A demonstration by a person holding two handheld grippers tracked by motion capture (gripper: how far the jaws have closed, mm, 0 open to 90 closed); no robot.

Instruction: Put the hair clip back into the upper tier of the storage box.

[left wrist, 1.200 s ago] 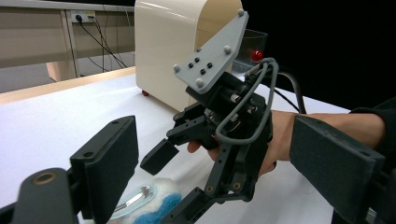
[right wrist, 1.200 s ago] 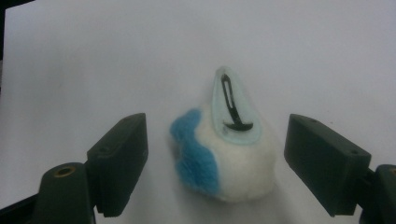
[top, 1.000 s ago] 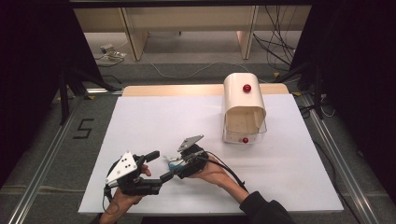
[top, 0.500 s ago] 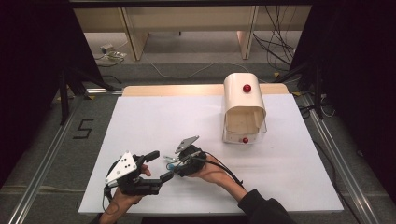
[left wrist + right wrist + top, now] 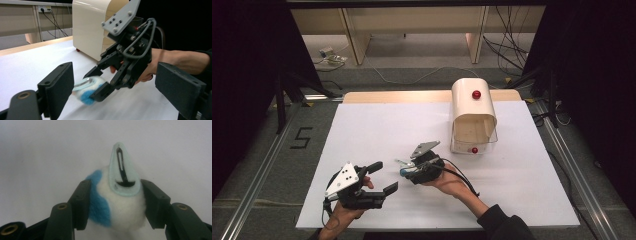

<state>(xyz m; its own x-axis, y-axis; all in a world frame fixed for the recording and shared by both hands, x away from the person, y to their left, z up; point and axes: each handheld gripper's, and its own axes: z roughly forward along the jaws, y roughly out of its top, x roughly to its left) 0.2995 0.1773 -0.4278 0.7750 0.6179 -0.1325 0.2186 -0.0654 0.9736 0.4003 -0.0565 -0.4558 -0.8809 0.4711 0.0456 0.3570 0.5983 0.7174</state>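
White-and-blue fuzzy hair clip (image 5: 120, 195) with pale mint tab, cream bread box (image 5: 473, 112), red knobs (image 5: 476, 94).

Left gripper (image 5: 382, 177) rests low at the near left of the table, jaws spread wide apart and pointing right, gripped by the left hand (image 5: 343, 212). Right gripper (image 5: 404, 167) sits just beside it, jaws closed on a held item, forearm angled in from the lower right.

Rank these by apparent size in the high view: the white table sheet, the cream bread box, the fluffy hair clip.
1. White table sheet, by far the largest.
2. Cream bread box.
3. Fluffy hair clip, smallest, gripped in the right tool.
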